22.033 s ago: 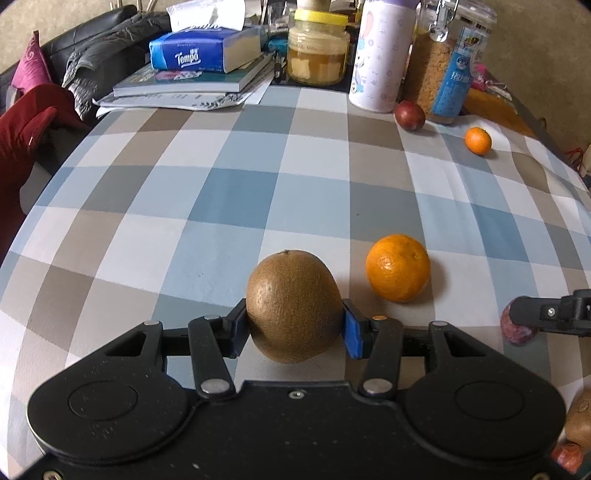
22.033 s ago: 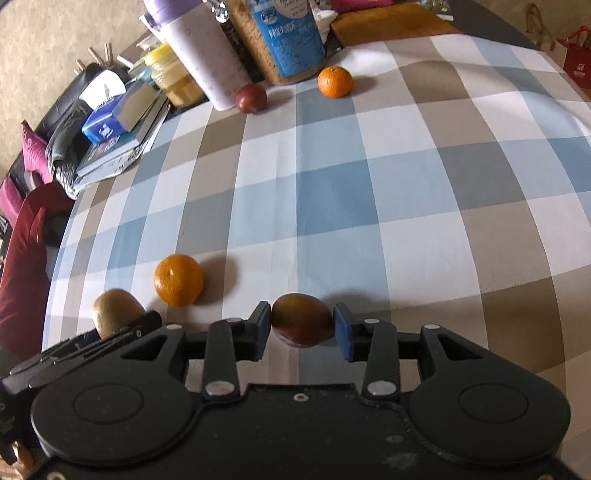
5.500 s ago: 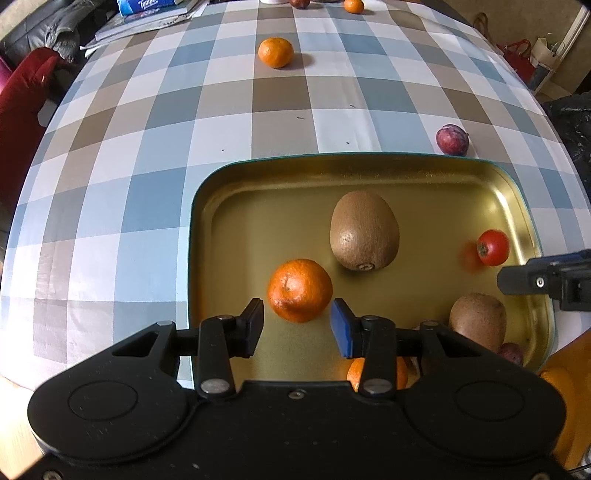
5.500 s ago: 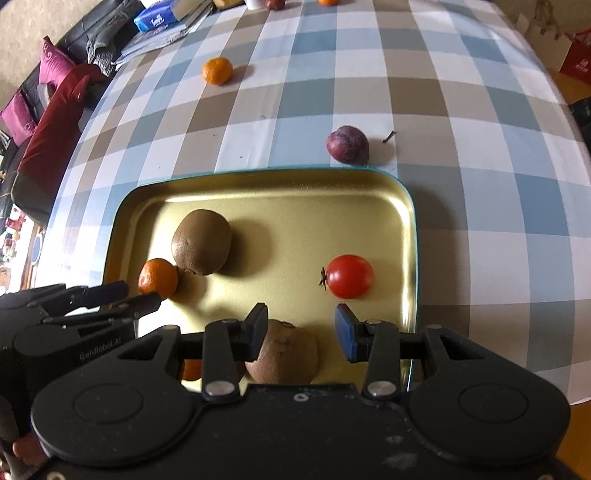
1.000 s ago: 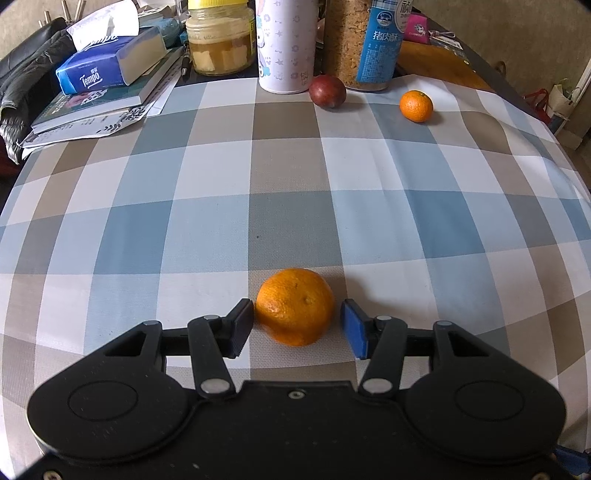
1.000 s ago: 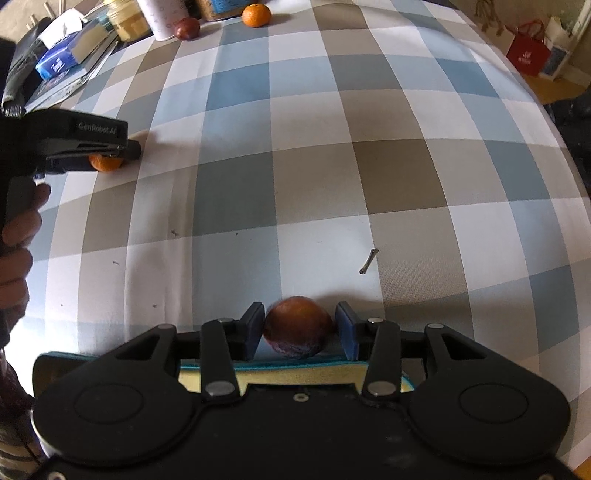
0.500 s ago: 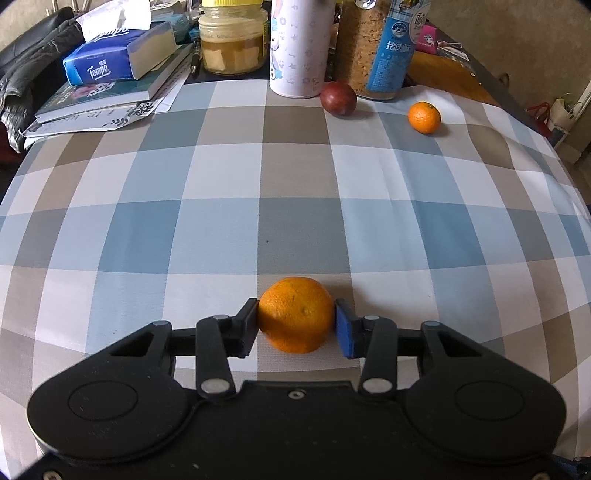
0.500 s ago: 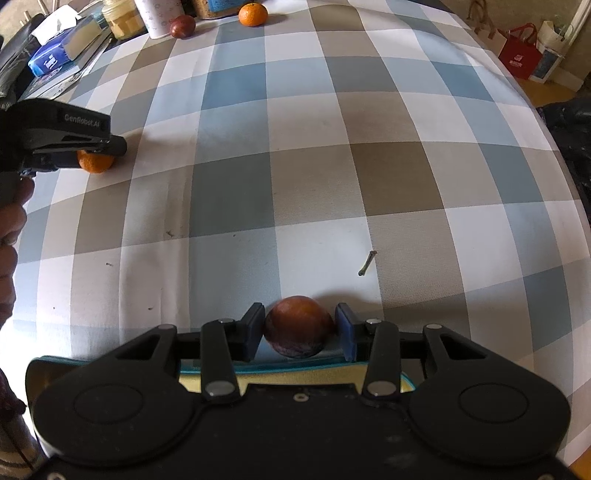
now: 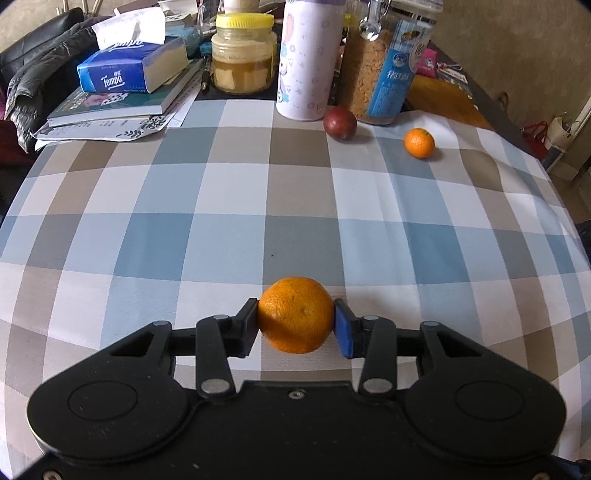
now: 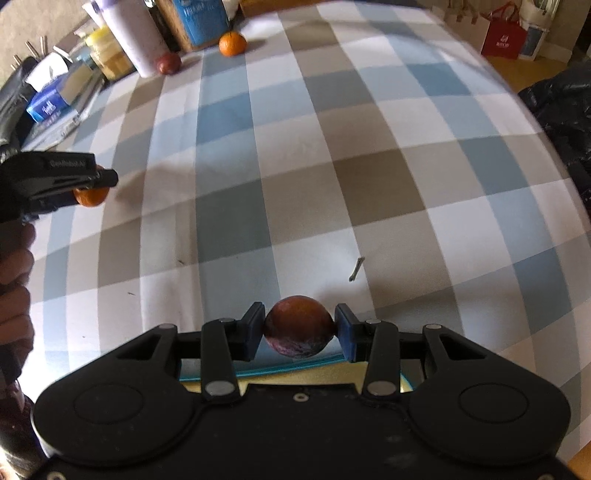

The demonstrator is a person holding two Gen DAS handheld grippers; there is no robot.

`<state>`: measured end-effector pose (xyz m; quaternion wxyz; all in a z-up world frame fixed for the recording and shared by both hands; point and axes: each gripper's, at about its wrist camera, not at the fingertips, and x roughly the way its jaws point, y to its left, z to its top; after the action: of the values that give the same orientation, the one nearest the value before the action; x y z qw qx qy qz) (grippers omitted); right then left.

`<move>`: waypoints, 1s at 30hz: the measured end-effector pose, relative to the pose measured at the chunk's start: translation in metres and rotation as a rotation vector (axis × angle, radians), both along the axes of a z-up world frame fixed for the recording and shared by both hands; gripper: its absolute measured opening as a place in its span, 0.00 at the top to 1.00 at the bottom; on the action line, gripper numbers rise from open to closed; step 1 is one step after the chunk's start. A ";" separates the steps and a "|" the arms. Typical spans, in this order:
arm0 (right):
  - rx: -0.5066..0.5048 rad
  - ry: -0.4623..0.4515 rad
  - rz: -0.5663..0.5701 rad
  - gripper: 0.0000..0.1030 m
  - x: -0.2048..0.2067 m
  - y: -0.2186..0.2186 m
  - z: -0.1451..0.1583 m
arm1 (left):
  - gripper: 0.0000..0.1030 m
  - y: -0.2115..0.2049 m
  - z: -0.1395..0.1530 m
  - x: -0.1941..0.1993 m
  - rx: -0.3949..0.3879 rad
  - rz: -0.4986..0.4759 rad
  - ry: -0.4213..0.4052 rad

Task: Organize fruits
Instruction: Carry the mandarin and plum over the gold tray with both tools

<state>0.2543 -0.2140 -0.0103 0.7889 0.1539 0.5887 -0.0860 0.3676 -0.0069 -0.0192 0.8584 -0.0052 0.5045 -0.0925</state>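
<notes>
left gripper (image 9: 296, 317) clamped on an orange (image 9: 296, 314), both pads pressed against its sides, fruit sits between the fingertips over the checked tablecloth (image 9: 184, 229). in the right wrist view the same gripper shows at the left edge with the orange under its tip, a person's hand (image 10: 14, 280) below it on the handle

right gripper (image 10: 300, 328) clamped on a dark red plum (image 10: 300, 326), pads touching both sides, plum looks lifted a little off the cloth, right above the far rim of a gold tray with teal edge (image 10: 280, 371) that peeks out under the gripper body. small twig (image 10: 356, 269) on the cloth just past the plum to the right

far end of table: second plum (image 9: 340, 123) touching or just beside a white tumbler (image 9: 312, 59), small mandarin (image 9: 419, 143) near it to the right, apart from the plum. behind them a tall jar with blue label (image 9: 384, 66) and a yellow-lid jar (image 9: 244, 53). left of those a blue Tempo tissue pack (image 9: 129, 72) on top of a stack of books and papers (image 9: 118, 110). dark jacket (image 9: 40, 85) at far left edge. red bag (image 10: 504, 35) on the floor off the far right side of the table
</notes>
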 end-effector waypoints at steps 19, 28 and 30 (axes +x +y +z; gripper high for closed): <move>0.071 -0.070 -0.002 0.59 -0.067 -0.018 0.037 | 0.51 0.007 0.066 -0.065 -0.152 -0.043 -0.112; 0.105 -0.103 0.018 0.59 -0.089 -0.021 0.041 | 0.51 0.008 0.070 -0.128 -0.102 -0.068 -0.077; 0.106 -0.102 0.029 0.59 -0.093 -0.020 0.040 | 0.51 0.010 0.069 -0.142 -0.086 -0.063 -0.070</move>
<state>0.1613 -0.2340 0.0298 0.8097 0.1910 0.5538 -0.0352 0.2259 0.0031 0.0501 0.8712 -0.0230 0.4697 -0.1409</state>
